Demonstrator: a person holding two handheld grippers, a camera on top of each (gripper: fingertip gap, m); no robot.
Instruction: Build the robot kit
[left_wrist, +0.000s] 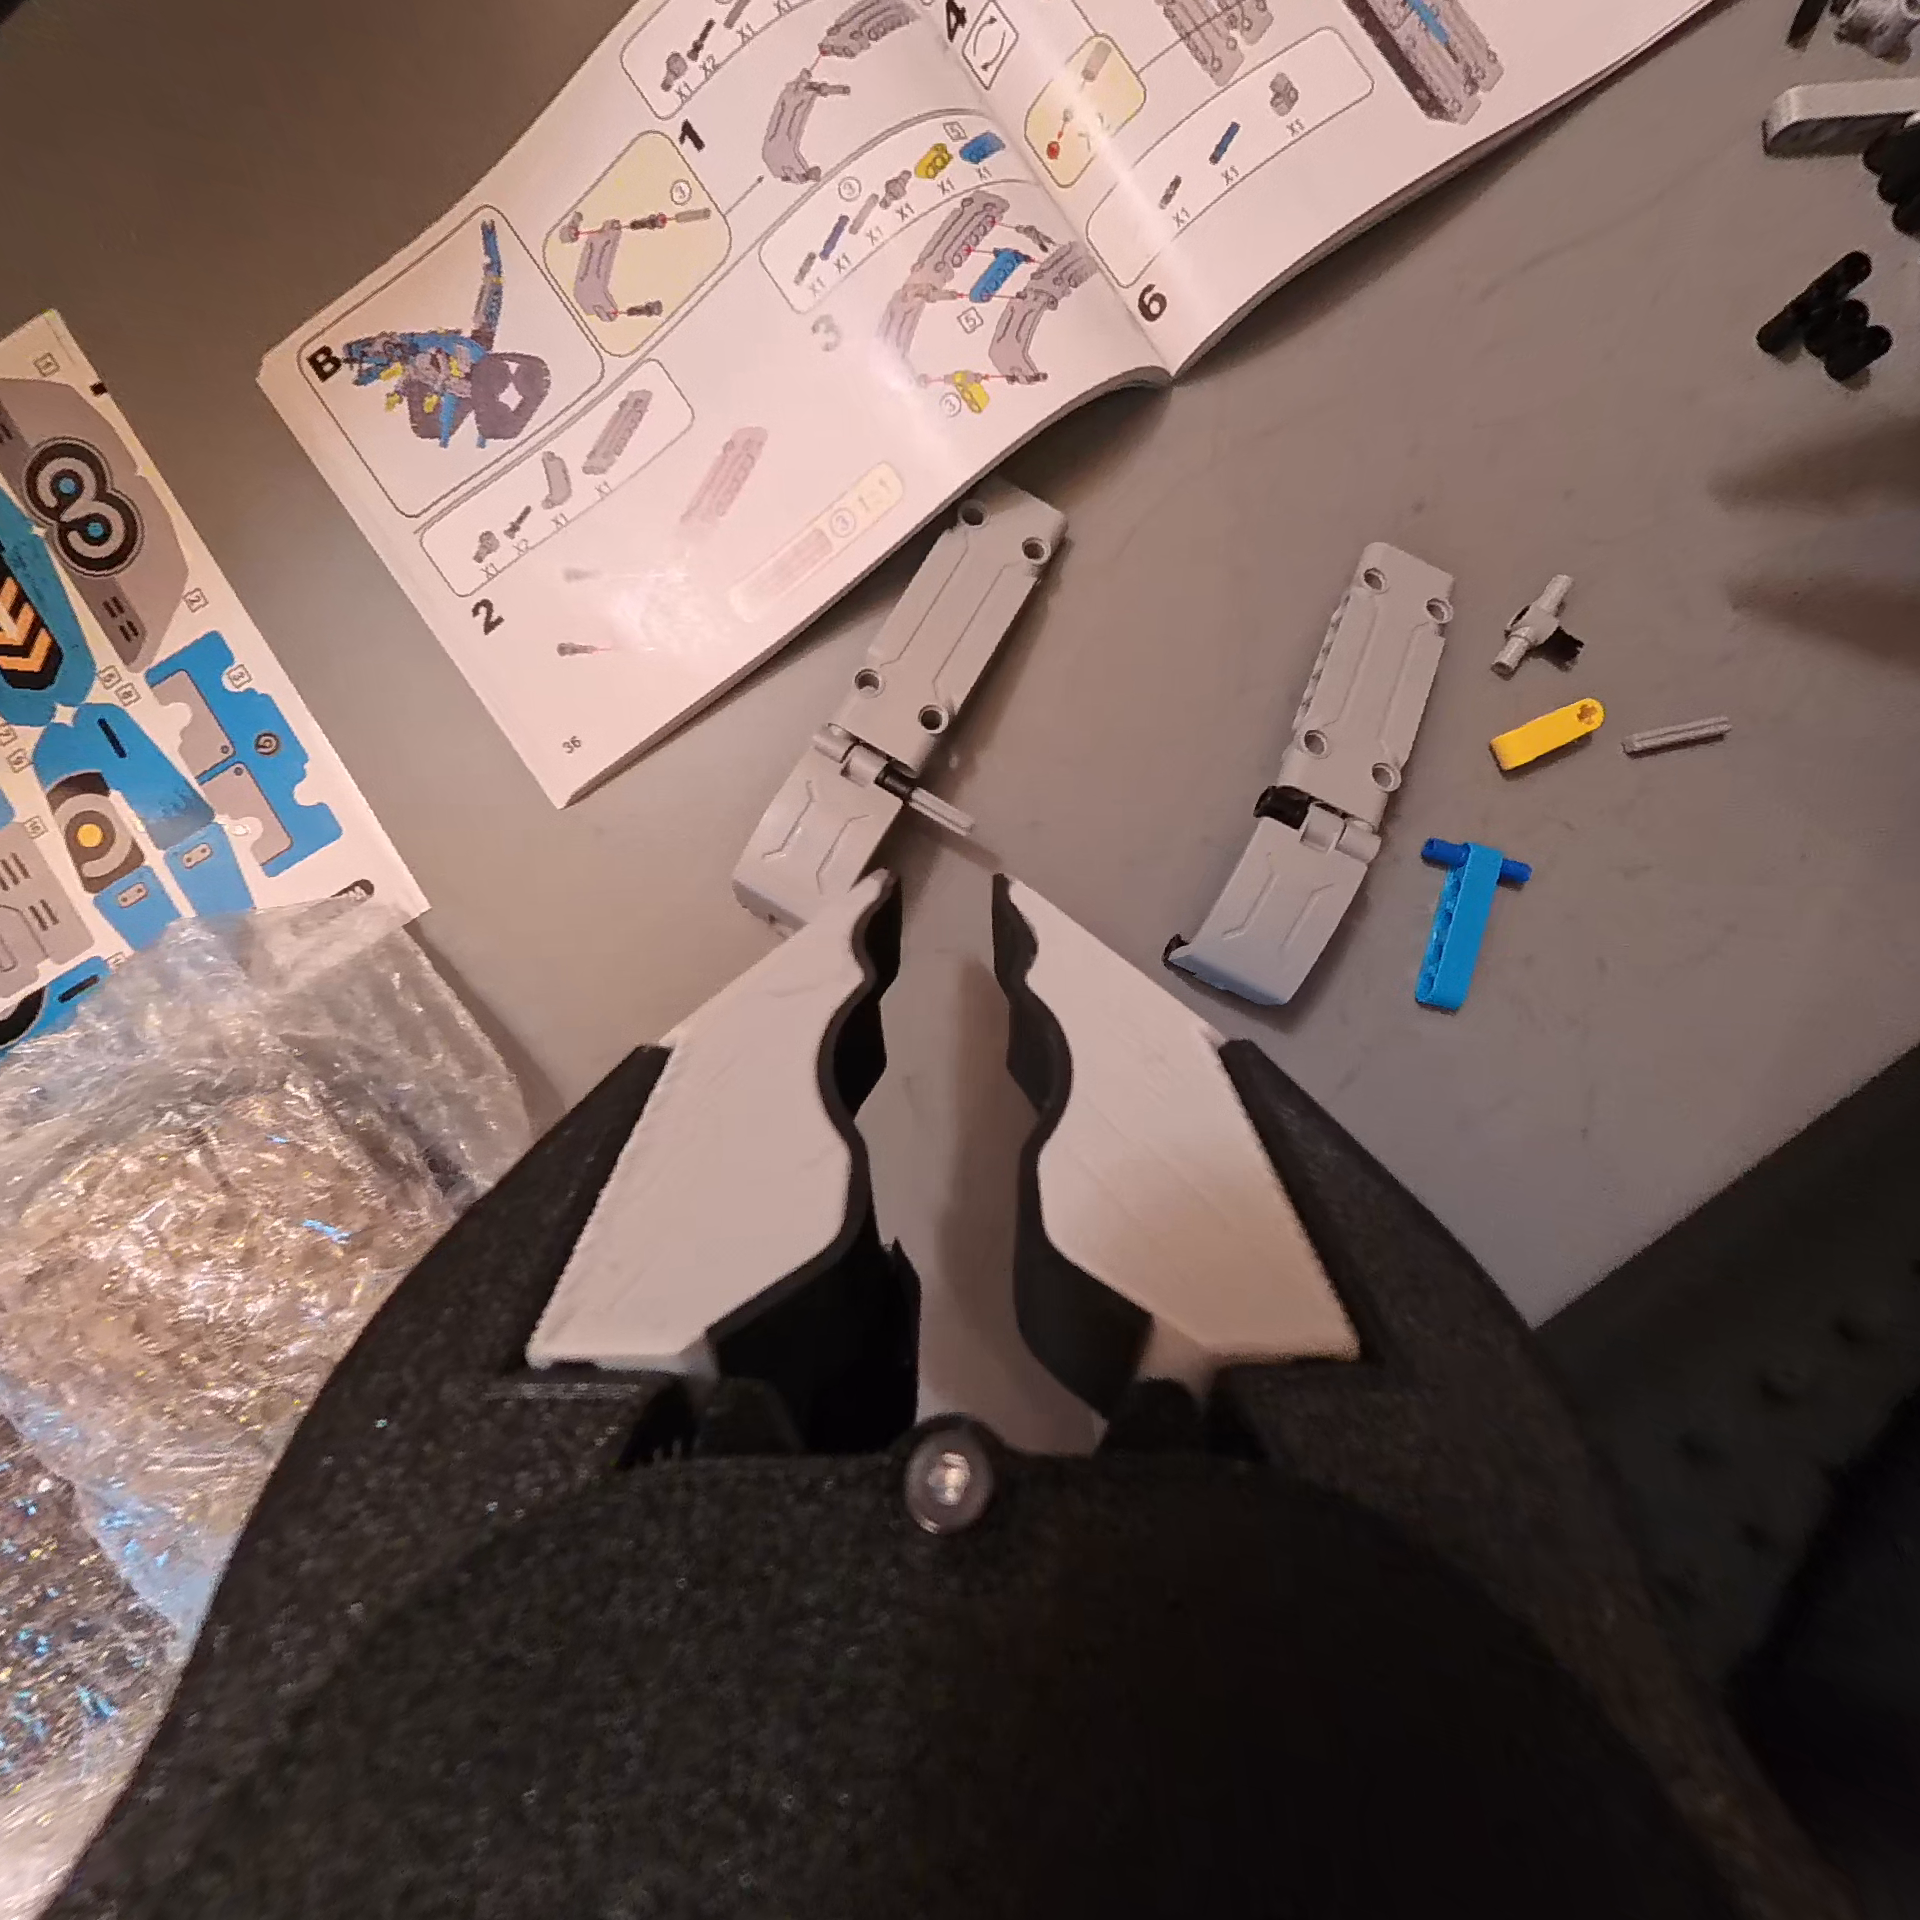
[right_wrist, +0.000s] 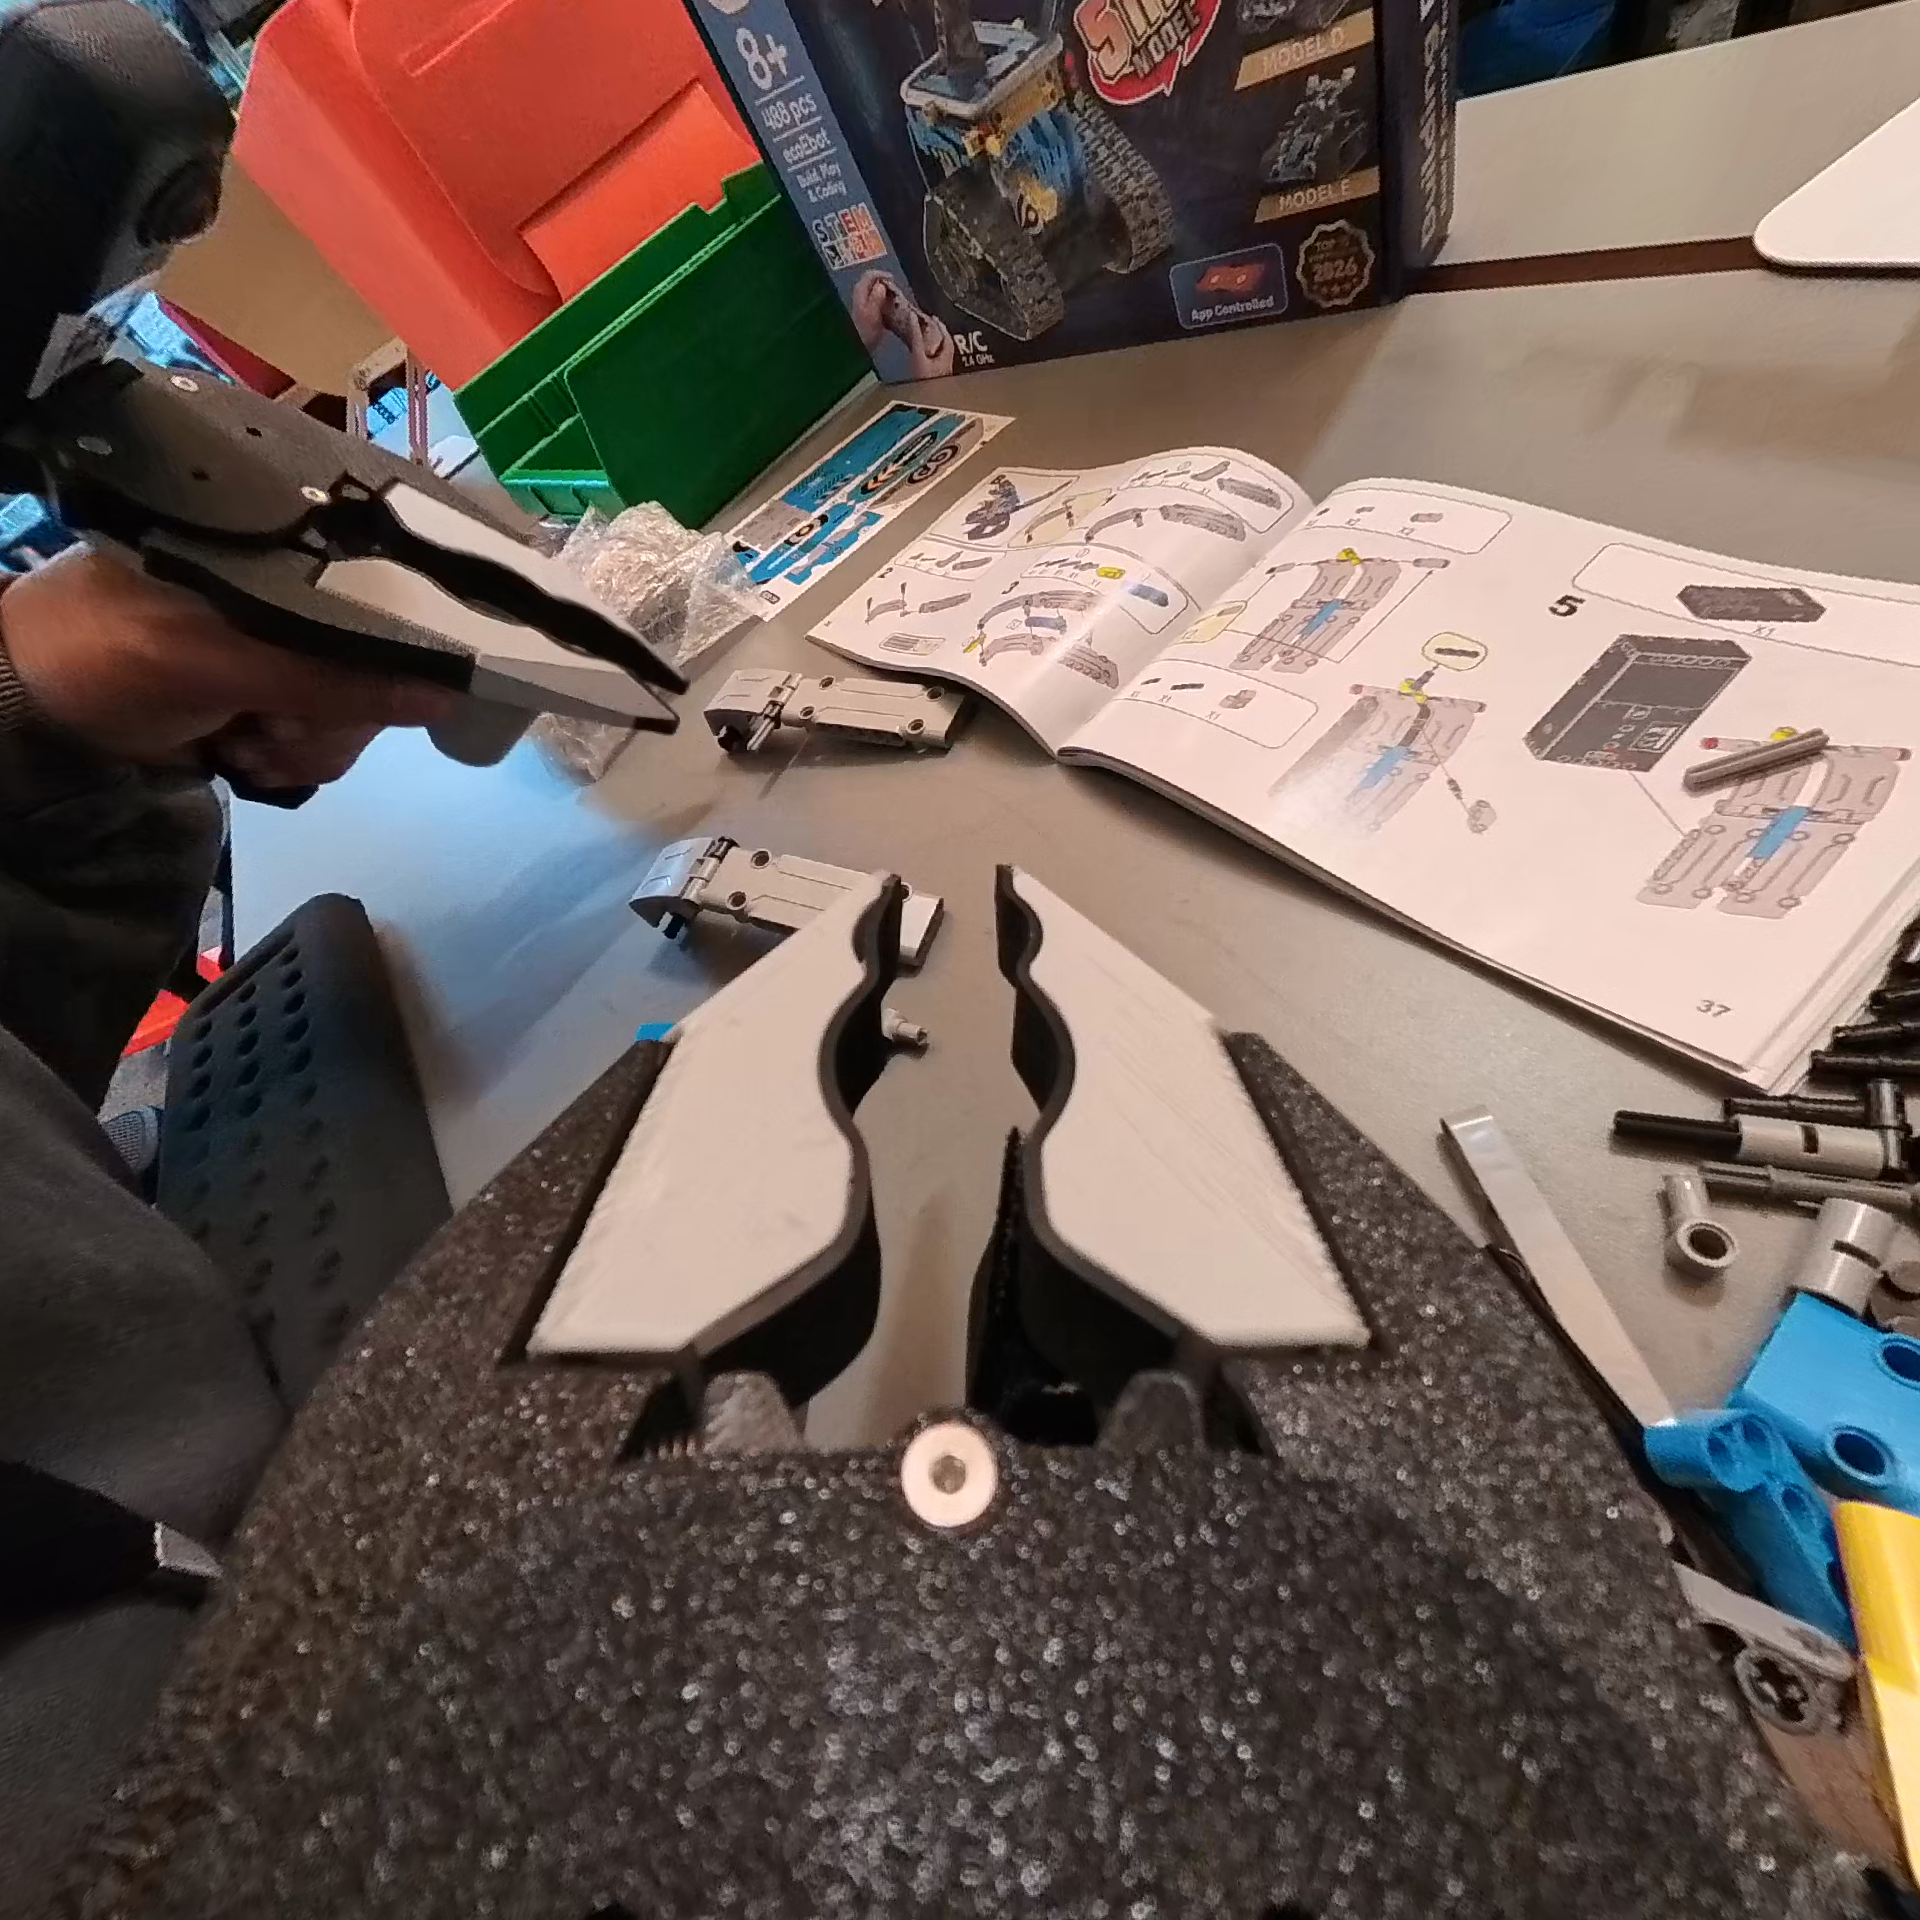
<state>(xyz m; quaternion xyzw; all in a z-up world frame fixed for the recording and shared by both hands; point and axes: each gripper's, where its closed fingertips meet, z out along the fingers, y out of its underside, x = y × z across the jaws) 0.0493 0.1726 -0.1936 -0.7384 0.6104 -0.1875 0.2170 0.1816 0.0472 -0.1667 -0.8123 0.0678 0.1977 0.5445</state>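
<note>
Two grey hinged panel assemblies lie on the grey table (left_wrist: 1403, 447). My left gripper (left_wrist: 943, 883) is open and empty, its tips just above the short flap end of the left panel (left_wrist: 914, 675). The second panel (left_wrist: 1320, 779) lies to its right. A blue beam with a pin (left_wrist: 1460, 925), a yellow piece (left_wrist: 1548, 736), a grey axle (left_wrist: 1675, 734) and a grey connector (left_wrist: 1536, 625) lie beyond it. My right gripper (right_wrist: 948, 883) is open and empty, its left fingertip over the near panel (right_wrist: 758, 888). The far panel (right_wrist: 842, 712) lies by the left gripper (right_wrist: 670, 704), which a hand holds.
An open instruction booklet (left_wrist: 727, 364) (right_wrist: 1455, 727) lies behind the panels, a sticker sheet (left_wrist: 125, 675) and crinkled plastic bags (left_wrist: 208, 1143) to the left. A kit box (right_wrist: 1091, 177), a green bin (right_wrist: 675, 395) and loose black, grey and blue parts (right_wrist: 1818, 1174) surround the area. The tips of one gripper are about 20 centimeters away from the tips of the other. To reach the grey connector (left_wrist: 1536, 625) in a straight line is about 8 centimeters for my right fingers, about 15 centimeters for my left. From the right gripper's tips to the yellow piece (left_wrist: 1548, 736) is close to 9 centimeters. From my right tips it is roughly 9 centimeters to the grey axle (left_wrist: 1675, 734); from my left, 15 centimeters.
</note>
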